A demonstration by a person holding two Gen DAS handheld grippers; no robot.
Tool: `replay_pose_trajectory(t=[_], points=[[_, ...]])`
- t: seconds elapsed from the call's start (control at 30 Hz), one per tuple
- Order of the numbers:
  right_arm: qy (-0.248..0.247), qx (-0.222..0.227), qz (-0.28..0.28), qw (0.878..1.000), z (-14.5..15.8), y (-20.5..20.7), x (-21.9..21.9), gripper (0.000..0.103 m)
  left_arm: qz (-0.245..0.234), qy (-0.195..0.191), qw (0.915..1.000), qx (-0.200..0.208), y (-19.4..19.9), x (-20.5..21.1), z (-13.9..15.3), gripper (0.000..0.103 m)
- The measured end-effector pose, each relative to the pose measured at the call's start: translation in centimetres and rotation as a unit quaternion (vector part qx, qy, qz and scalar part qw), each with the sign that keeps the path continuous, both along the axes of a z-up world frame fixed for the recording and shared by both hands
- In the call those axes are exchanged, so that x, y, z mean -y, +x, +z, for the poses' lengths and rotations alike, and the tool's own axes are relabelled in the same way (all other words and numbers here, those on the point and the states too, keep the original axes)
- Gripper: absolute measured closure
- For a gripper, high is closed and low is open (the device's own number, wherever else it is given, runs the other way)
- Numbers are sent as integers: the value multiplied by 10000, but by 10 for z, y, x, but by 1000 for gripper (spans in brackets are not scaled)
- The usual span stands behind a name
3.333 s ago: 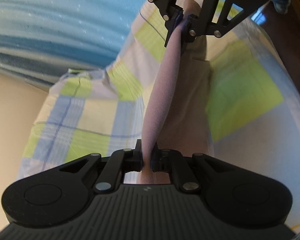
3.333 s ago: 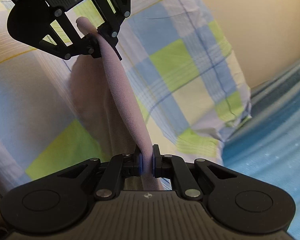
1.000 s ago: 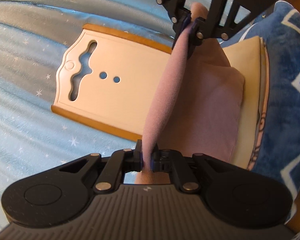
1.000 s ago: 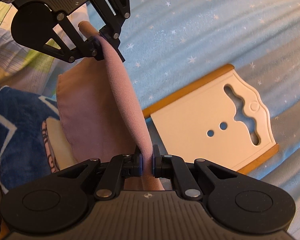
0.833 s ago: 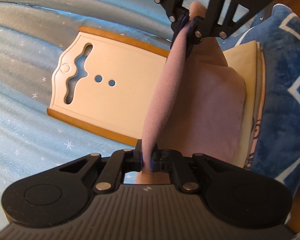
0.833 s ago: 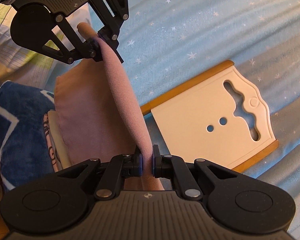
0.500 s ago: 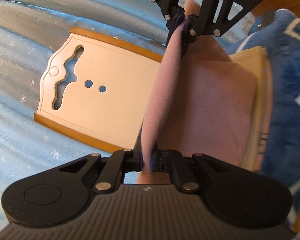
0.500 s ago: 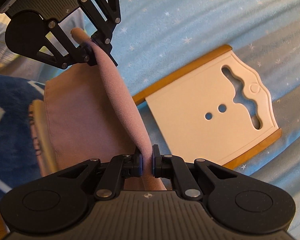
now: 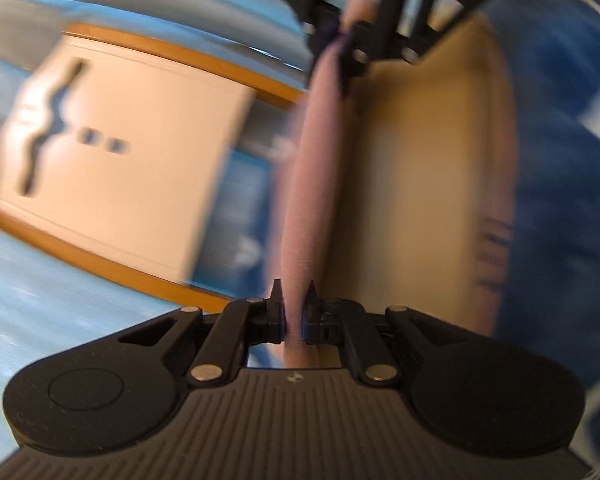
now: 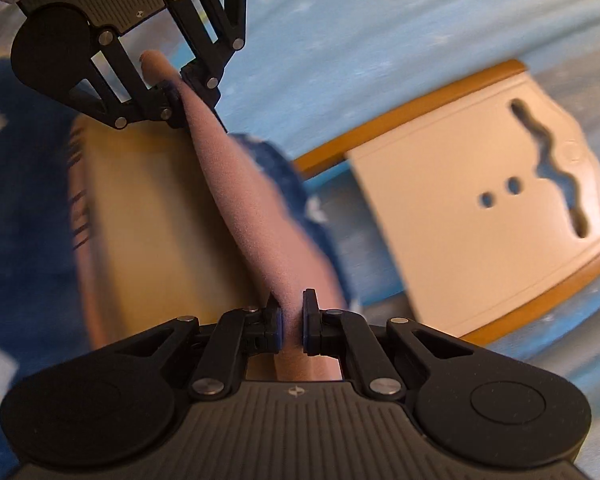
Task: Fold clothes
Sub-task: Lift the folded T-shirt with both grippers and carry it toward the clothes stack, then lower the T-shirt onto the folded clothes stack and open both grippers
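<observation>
Under both my claws spreads a light blue bedspread [image 10: 380,20] dotted with small white stars, blurred in both views. On it, left of my left claw and right of my right one, lies a cream folding board [image 9: 112,152] with orange-brown edges, a wavy slot and two round holes; nothing rests on the board. On the other side of the stretched cloth sits a stack of folded clothes: a dark blue garment [image 10: 24,216] with white marks at the bottom, and on it a folded tan garment [image 10: 148,216] with a pinkish layer showing along its edge. Between my claws runs the pink garment [image 9: 312,184], pulled into a taut band above that stack. My left claw [image 9: 294,300] is clamped on one end of the band, fingers pressed into the cloth, and my right claw [image 10: 292,312] pinches the other end the same way. Each claw shows at the far end of the band in the other's view.
</observation>
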State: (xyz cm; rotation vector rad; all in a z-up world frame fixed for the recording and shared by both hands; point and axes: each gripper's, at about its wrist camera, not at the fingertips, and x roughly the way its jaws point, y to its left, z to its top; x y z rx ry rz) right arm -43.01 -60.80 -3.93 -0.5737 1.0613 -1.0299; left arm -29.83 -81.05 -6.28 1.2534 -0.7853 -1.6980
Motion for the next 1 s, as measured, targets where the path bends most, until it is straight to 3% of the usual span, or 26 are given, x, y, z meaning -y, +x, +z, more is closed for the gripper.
replay_pose_trajectory(t=[0.2, 0.27, 0.4, 0.57, 0.7, 0.83, 0.9, 1.0], points=[[-136, -108, -51, 9998, -15, -18, -17, 80, 230, -81, 9994, -224, 10, -11, -7, 95], [-163, -77, -70, 9998, -16, -25, -22, 81, 274, -100, 9993, -217, 13, -10, -7, 95], [-221, -145, -56, 9996, -19, -29, -24, 98, 292, -81, 9994, -174, 10, -8, -7, 97], [-487, -453, -13, 9978, -2, -32, -9, 99, 329, -414, 9985, -120, 1, 7, 9, 100], [-895, -235, -201, 9955, 22, -36, -22, 99, 250, -663, 9970, -309, -4, 1, 27, 100], [-377, -326, -162, 9986, -15, -39, -37, 99, 122, -266, 9996, 62, -5, -11, -11, 100], [-239, -328, -139, 9991, -31, -41, -42, 94, 144, -247, 9994, 178, -5, -17, -26, 100], [-323, -81, -235, 9992, -29, -49, -48, 80, 267, -297, 9992, 60, -2, -22, -25, 98]])
